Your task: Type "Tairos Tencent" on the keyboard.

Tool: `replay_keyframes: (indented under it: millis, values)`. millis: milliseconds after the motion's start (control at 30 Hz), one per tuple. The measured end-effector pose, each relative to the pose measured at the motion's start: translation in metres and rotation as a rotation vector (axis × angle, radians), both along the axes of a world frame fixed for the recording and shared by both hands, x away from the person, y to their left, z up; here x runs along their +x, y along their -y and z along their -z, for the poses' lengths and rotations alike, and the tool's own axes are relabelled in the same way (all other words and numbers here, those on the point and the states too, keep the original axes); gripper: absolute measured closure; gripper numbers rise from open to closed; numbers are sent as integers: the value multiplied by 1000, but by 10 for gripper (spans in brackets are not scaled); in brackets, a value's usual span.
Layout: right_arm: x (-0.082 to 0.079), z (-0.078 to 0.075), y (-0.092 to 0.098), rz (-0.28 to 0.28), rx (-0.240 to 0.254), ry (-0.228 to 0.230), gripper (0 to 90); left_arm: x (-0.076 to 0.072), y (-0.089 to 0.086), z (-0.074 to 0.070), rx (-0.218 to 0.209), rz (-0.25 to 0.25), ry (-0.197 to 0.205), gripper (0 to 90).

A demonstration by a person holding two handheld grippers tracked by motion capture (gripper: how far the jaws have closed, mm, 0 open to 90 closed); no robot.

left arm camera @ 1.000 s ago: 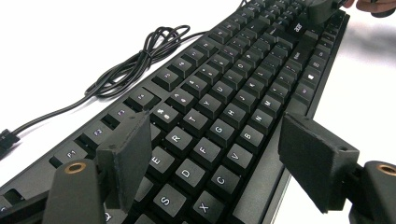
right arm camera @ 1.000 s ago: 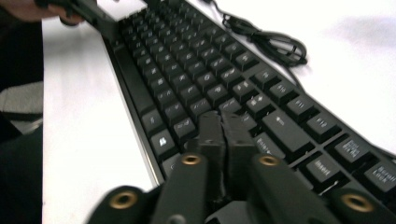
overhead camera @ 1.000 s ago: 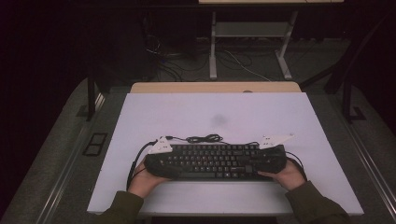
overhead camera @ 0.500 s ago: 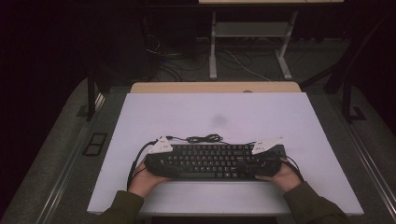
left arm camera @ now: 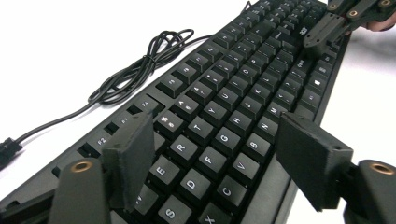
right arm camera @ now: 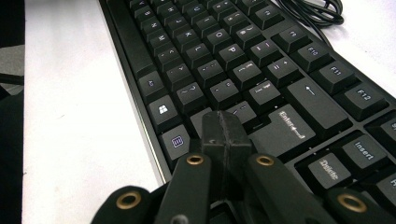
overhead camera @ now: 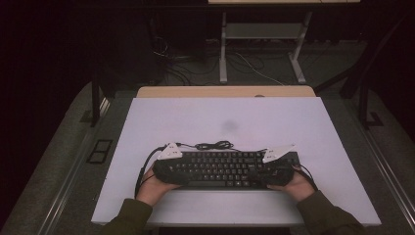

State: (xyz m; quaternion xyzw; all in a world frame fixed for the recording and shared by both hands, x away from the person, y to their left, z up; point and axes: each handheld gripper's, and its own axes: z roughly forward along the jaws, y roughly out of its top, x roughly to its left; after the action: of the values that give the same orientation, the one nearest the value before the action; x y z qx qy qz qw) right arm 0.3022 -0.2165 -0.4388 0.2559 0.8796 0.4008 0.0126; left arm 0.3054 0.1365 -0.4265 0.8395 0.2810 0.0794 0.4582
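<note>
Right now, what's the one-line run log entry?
keyboard flat on table | left gripper jaws open, just closing over keys | right gripper jaws shut above keys

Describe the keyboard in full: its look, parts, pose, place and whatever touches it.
The keyboard is black, apparently plastic, full-width, with white-lettered keys. It lies flat on the white table, near the person's edge, long side across. Its black cable lies coiled loosely behind it. The left gripper, jaws apart, has just been closing across the left end, pads flanking the letter keys. The right gripper, jaws together, rests its tip over keys near Enter.
</note>
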Motion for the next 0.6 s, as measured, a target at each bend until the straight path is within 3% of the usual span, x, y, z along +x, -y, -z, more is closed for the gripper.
replay_keyframes:
  millis: [200, 500, 600]
  values:
    - [0, 0, 0, 1, 2, -2, 894, 8, 5, 1, 5, 2, -6, 478]
    - [0, 1, 1, 0, 5, -5, 894, 16, 10, 2, 27, 25, -27, 863]
    - [1, 1, 1, 0, 6, -6, 894, 19, 14, 2, 31, 29, -38, 892]
